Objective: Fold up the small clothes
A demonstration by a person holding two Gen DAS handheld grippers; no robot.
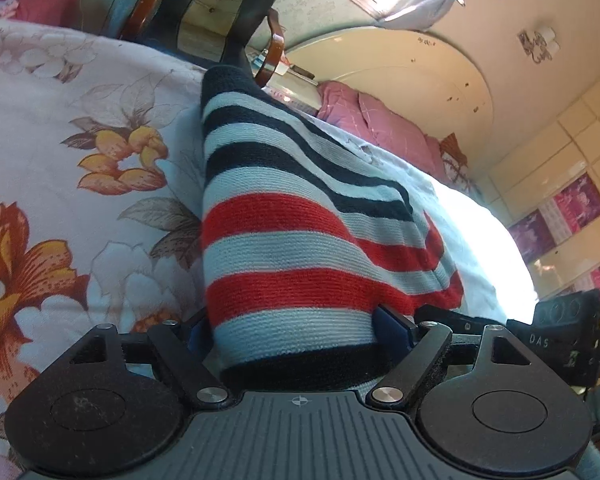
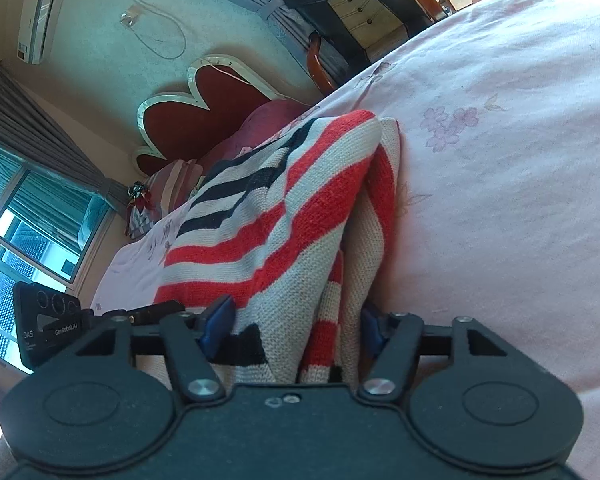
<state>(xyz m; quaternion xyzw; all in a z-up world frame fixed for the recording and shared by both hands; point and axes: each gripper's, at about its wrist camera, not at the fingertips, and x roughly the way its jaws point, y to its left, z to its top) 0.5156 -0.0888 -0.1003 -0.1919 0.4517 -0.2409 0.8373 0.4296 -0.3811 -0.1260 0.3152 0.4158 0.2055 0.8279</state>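
Observation:
A knitted garment with red, pale grey and navy stripes (image 1: 284, 216) lies bunched on the bed, its near end running between the jaws of my left gripper (image 1: 296, 320). The blue pads (image 1: 394, 326) press against the knit on both sides. In the right wrist view the same striped garment (image 2: 260, 216) rises in a folded ridge, and my right gripper (image 2: 296, 320) is closed on a thick bunch of it, with a blue pad (image 2: 220, 316) against the cloth. Each view shows the other gripper's black body at its edge.
The garment rests on a floral bed sheet (image 1: 80, 160), pale pink in the right wrist view (image 2: 500, 160). Pink pillows (image 1: 380, 120) and a red heart-shaped headboard (image 2: 204, 112) stand at the bed's head. A dark chair and drawers (image 2: 356, 12) are beyond the bed edge.

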